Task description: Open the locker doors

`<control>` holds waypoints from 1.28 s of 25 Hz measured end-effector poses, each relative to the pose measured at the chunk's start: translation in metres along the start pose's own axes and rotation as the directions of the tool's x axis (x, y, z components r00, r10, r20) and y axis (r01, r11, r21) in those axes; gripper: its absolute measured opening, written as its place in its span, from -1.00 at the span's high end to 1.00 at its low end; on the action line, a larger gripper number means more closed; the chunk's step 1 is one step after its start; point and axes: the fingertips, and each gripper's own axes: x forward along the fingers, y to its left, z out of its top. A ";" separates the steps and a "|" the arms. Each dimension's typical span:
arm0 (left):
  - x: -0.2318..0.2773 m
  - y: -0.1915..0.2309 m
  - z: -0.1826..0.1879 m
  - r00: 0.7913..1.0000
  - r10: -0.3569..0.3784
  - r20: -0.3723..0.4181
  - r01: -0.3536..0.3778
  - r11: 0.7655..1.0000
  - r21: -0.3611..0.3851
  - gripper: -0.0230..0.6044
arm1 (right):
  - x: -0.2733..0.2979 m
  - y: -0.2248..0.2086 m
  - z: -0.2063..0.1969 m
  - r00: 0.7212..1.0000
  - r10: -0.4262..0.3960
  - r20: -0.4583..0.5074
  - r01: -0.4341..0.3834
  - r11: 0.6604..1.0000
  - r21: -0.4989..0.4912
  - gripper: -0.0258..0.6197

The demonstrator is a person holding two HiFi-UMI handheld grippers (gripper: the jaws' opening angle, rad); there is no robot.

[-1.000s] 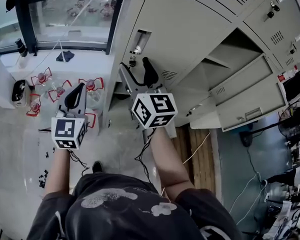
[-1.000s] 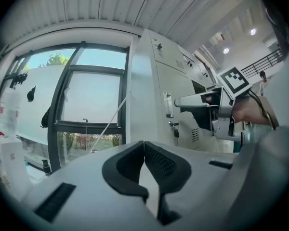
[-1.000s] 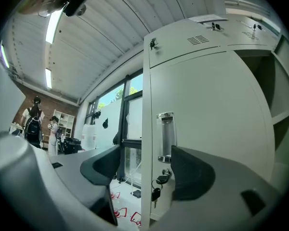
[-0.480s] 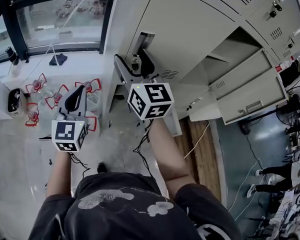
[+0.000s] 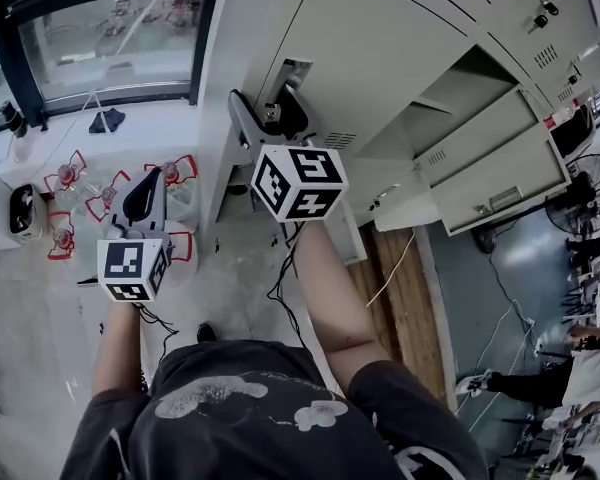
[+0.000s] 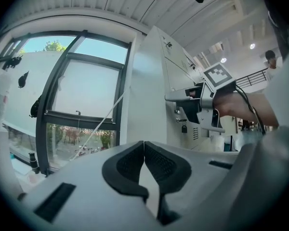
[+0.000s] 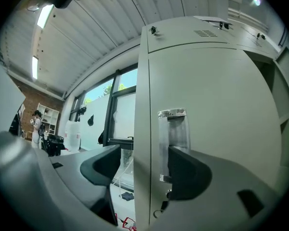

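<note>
A tall grey locker door [image 5: 380, 58] fills the upper middle of the head view, with a recessed metal handle [image 5: 283, 76] near its left edge. My right gripper [image 5: 267, 110] is open and up against that edge. In the right gripper view, its left pad hangs off the locker's side, and its right pad [image 7: 185, 172] sits in front of the handle [image 7: 173, 134]. I cannot tell whether the pads touch the door [image 7: 221, 95]. My left gripper [image 5: 150, 180] hangs lower left, shut [image 6: 144, 150] on nothing, pointing past the locker [image 6: 151, 90].
To the right, other lockers stand with doors open [image 5: 500, 168]. A large window [image 5: 100, 38] is at the upper left, with red-framed items [image 5: 80, 183] on the floor below it. A fan [image 5: 590, 208] and a person [image 5: 520, 383] are at the right.
My right gripper has moved up the view to the locker door, so its jaws now straddle the handle-side edge. My left gripper has drifted slightly down and left, still shut.
</note>
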 end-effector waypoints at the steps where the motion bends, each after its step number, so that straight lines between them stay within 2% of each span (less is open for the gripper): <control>1: -0.001 -0.001 0.000 1.000 -0.002 0.000 0.002 1.000 -0.004 0.90 | 0.000 0.000 0.000 1.000 -0.002 -0.009 0.002 1.000 0.001 -0.06; 6: -0.005 -0.006 0.000 1.000 -0.015 0.006 0.015 1.000 -0.004 0.90 | -0.015 0.004 0.002 1.000 -0.003 -0.020 0.003 1.000 -0.009 -0.06; 8: -0.007 -0.008 0.002 1.000 -0.017 0.009 0.017 1.000 -0.001 0.90 | -0.024 0.004 0.003 1.000 -0.028 -0.015 0.028 1.000 -0.007 -0.05; 11: -0.011 -0.010 0.004 1.000 -0.019 0.014 0.019 1.000 -0.002 0.90 | -0.041 0.000 0.004 0.995 -0.101 -0.014 0.101 0.995 -0.012 0.16; 15: -0.017 -0.017 0.004 0.999 -0.034 0.013 0.034 0.999 0.003 0.90 | -0.058 -0.001 0.005 0.987 -0.162 -0.023 0.161 0.987 -0.027 0.26; 19: -0.020 -0.027 0.004 0.999 -0.050 0.010 0.050 0.999 0.002 0.90 | -0.074 -0.008 0.007 0.977 -0.210 -0.027 0.209 0.978 -0.021 0.48; 32: -0.016 -0.077 0.011 0.996 -0.089 0.017 0.089 0.996 0.019 0.90 | -0.124 -0.012 0.012 0.993 -0.110 -0.043 0.110 0.994 0.004 0.49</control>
